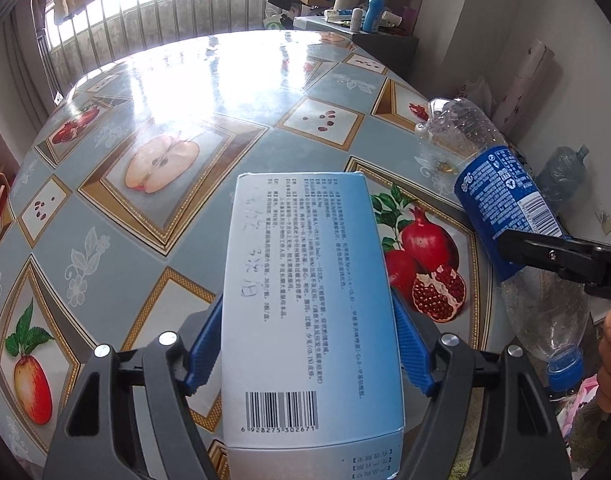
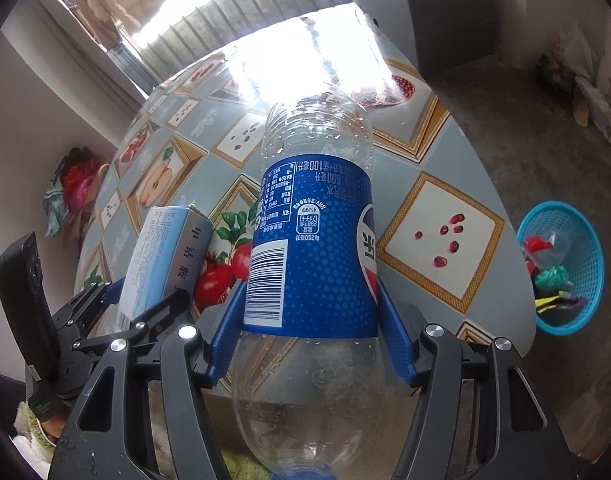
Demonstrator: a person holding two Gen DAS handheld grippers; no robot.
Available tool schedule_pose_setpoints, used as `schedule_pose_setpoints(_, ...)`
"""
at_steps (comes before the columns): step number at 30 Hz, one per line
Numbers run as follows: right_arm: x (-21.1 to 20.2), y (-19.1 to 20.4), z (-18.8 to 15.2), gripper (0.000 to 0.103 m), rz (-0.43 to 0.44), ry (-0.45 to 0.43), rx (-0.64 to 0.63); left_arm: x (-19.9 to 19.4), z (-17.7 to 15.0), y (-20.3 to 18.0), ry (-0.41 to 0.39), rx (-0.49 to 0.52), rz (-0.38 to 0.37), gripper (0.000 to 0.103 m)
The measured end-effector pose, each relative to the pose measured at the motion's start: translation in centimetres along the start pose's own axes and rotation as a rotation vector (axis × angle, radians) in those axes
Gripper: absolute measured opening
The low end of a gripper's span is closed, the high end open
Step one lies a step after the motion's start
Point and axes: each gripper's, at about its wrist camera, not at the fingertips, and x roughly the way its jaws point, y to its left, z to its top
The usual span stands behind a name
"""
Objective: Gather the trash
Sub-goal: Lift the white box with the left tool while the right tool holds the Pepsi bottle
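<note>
Near end of the pale blue printed cardboard box [image 1: 305,300] is cut off by the frame; the left gripper [image 1: 307,344] clamps its sides. Right gripper [image 2: 305,332] pinches the clear empty plastic bottle with blue label [image 2: 313,248], cap end nearest the camera. Blue mesh plastic basket [image 2: 585,280], floor right of those jaws, holds crumpled wrappers, hard to identify.

The carton [image 1: 309,312] runs past the bottom edge of the left wrist view, and its small print is not readable. The bottle [image 2: 313,240] loses its cap end below the right wrist picture. The blue basket [image 2: 561,268] holds items too small to identify.
</note>
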Motion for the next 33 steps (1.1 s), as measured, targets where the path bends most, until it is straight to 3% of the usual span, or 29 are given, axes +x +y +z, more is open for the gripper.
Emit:
schedule_pose_setpoints(15, 0.49, -0.26, -0.09, 0.060, 0.000, 0.012, -0.003, 0.31, 0.08, -0.59, -0.007, 0.041, 0.049, 0.071)
schedule_pose_setpoints(33, 0.42, -0.93, -0.09, 0.058, 0.010, 0.015, 0.017, 0.17, 0.17, -0.47, -0.013, 0.043, 0.050, 0.071)
